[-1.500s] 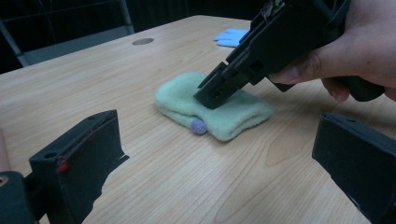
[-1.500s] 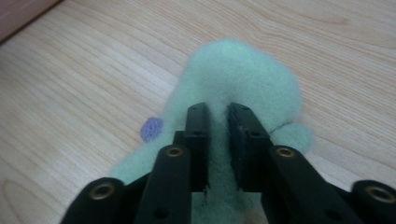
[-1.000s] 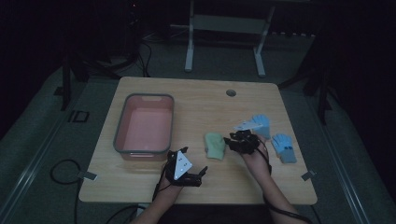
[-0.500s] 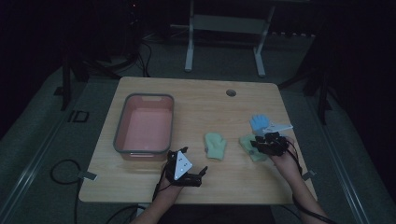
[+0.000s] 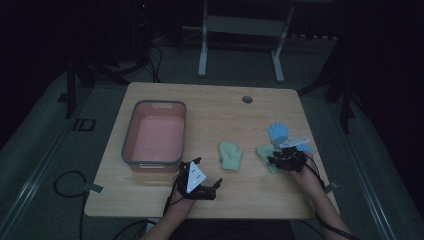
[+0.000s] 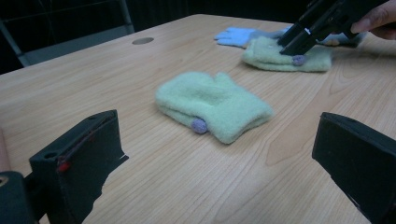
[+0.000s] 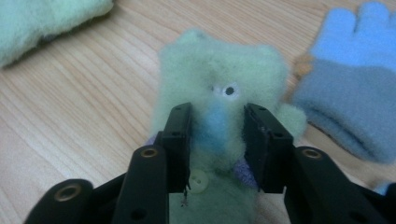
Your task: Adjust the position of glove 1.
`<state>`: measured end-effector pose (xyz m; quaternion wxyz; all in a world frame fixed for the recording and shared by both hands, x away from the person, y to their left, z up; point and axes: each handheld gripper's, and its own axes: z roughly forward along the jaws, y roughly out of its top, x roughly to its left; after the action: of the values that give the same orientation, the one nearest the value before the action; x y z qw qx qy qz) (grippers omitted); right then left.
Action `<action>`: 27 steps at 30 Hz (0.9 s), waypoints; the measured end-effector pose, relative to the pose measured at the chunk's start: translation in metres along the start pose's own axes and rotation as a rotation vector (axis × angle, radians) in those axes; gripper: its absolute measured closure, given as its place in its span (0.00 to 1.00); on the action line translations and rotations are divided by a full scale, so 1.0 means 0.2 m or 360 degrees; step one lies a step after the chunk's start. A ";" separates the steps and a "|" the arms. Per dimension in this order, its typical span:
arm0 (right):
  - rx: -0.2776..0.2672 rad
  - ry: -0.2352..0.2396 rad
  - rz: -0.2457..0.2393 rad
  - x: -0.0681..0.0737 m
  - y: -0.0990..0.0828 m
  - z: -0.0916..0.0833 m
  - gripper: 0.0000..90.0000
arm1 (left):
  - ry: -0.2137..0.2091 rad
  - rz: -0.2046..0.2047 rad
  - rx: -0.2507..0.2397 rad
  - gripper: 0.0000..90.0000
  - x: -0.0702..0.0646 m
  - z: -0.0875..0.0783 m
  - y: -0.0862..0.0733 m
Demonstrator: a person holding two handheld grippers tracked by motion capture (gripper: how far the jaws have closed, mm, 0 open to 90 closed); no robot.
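A pale green mitten (image 5: 230, 155) (image 6: 212, 105) lies flat mid-table. A second green mitten (image 5: 265, 152) (image 7: 219, 74) with a stitched face lies to its right, beside a blue glove (image 5: 278, 132) (image 7: 350, 79). My right gripper (image 5: 276, 159) (image 7: 217, 135) points down onto that second mitten, and its jaws pinch a raised fold of the fabric between them. The left gripper view shows the right gripper (image 6: 299, 39) resting on this mitten (image 6: 280, 56). My left gripper (image 5: 207, 172) (image 6: 219, 172) sits near the front edge, open, with bare table between its jaws.
A pink tub (image 5: 131, 140) with a grey rim stands at the left of the wooden table (image 5: 210, 115). A round cable hole (image 5: 247, 99) is near the far edge. Dark floor, cables and a stand's legs surround the table.
My right gripper has travelled to the right and a little down, taking the second green mitten from beside the middle one to a spot by the blue glove. The left gripper stayed put.
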<state>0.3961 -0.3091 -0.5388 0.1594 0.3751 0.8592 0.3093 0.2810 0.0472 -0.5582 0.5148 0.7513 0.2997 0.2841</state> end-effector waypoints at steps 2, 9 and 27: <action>0.0020 0.0014 -0.0006 0.01 0.01 0.00 0.85 | 0.0000 0.0008 0.0003 0.02 0.00 0.00 0.00; 0.0018 -0.0082 0.0058 0.07 0.04 -0.02 0.94 | 0.0008 0.0008 0.0002 0.02 0.00 0.00 0.00; -0.0165 -0.0468 0.0499 0.34 0.27 -0.21 0.95 | 0.0004 -0.0005 -0.0003 0.02 0.00 0.00 0.00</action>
<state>0.3583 -0.2471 -0.4741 0.2520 0.5366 0.7407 0.3161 0.2807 0.0474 -0.5581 0.5157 0.7498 0.3014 0.2845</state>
